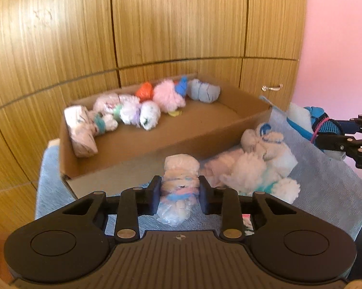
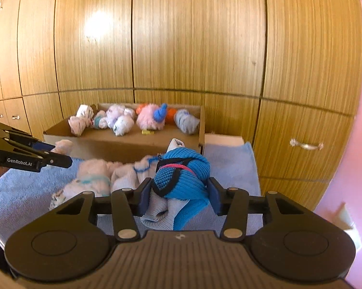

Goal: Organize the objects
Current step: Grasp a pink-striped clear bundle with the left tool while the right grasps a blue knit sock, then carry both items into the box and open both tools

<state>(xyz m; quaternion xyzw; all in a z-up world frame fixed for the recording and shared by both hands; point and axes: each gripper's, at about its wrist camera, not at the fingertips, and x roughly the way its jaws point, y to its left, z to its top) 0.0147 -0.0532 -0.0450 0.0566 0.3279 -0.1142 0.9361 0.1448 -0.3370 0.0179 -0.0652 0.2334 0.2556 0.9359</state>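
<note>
We have the left hand-held gripper (image 1: 180,192) clamped on a pale rolled bundle (image 1: 179,180) with pink and blue bands, its pads pressing both flanks, the bundle standing upright between them. Our right hand-held gripper (image 2: 180,193) is clamped on a bright blue knitted sock roll (image 2: 184,175) with a pink stripe, pale grey fabric hanging below the jaws.

Straight ahead of both grippers sits the cardboard box (image 1: 137,144), open-topped, against the wooden wardrobe (image 1: 169,19). Along its far wall we see a row of bundles (image 1: 123,110): white ones to the left, an orange one, a fluffy pink one, a blue one and a grey-blue one toward the right end.

Just ahead and to the right of the left gripper, a loose heap of white and pink fluffy bundles (image 1: 255,166) lies on the blue towel (image 1: 330,187), near the box's front wall. From the right wrist view that same heap (image 2: 96,178) lies ahead and to the left of our right gripper, between the two grippers. The left gripper's fingers (image 2: 58,160) come in from the left edge there, just this side of the box.
</note>
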